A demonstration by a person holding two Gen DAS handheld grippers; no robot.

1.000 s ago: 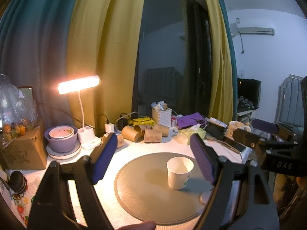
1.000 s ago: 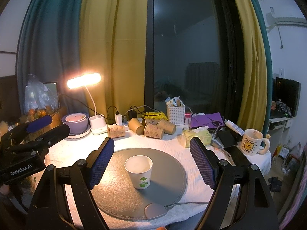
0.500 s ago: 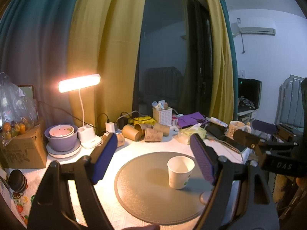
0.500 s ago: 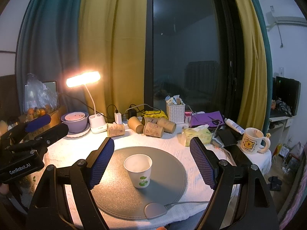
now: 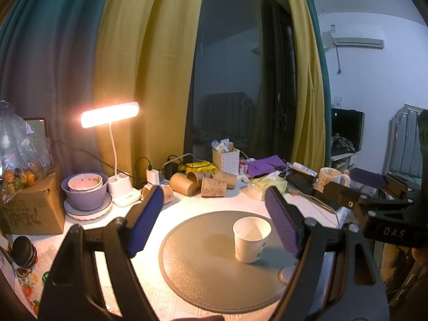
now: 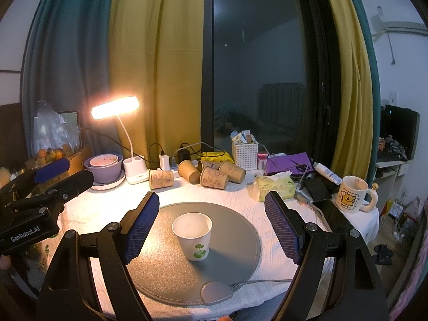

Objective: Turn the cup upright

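Note:
A white paper cup (image 5: 251,239) with a green leaf print stands upright, mouth up, on a round grey mat (image 5: 208,262). It also shows in the right wrist view (image 6: 193,236) on the mat (image 6: 160,272). My left gripper (image 5: 214,224) is open and empty, held back from the cup. My right gripper (image 6: 211,227) is open and empty, also back from the cup. Each gripper shows at the edge of the other's view: the left one (image 6: 50,176) and the right one (image 5: 345,190).
Several brown paper cups (image 6: 214,176) lie on their sides at the back of the table. A lit desk lamp (image 6: 115,109), a purple bowl (image 6: 103,169), a white basket (image 6: 244,155), a tissue pack (image 6: 275,187) and a mug (image 6: 353,196) stand around the mat.
Both grippers have stayed open and nearly still. The views have shifted only slightly. The cup has not moved.

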